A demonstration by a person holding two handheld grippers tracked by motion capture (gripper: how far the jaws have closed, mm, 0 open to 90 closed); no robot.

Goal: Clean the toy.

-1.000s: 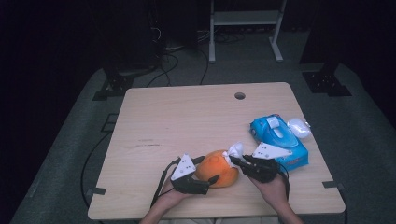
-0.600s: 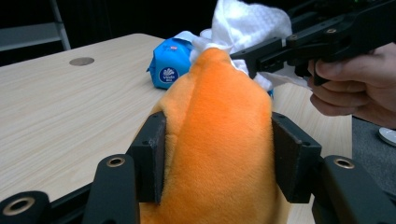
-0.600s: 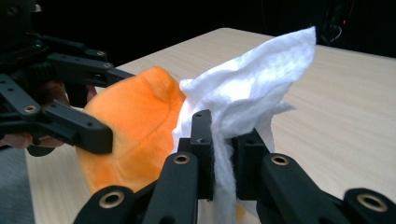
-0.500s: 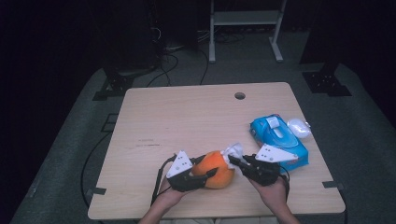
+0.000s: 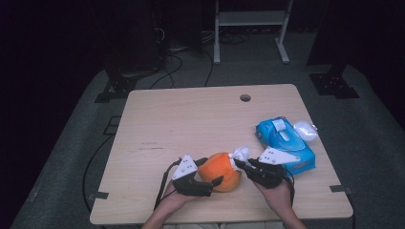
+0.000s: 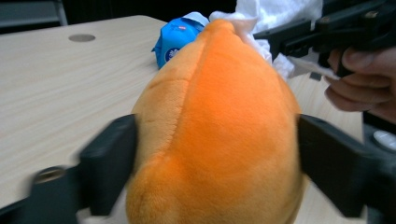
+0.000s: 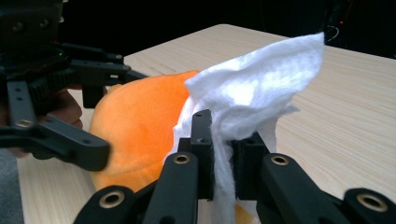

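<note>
Orange plush toy [image 5: 219,171], soft, short-piled and rounded with a stitched seam down its back, sits near the front edge of the counter [image 5: 191,119], braced between the jaws of the left tongs [image 5: 210,183]; these have just been opening, though both jaws lie against its flanks, presumably to steady it for wiping. Right tongs [image 5: 239,163] are pressed together, pinching a crumpled white tissue [image 5: 240,153] against the toy's far end. Behind lies a glossy blue wipe pack [image 5: 284,140] near the right edge.
</note>
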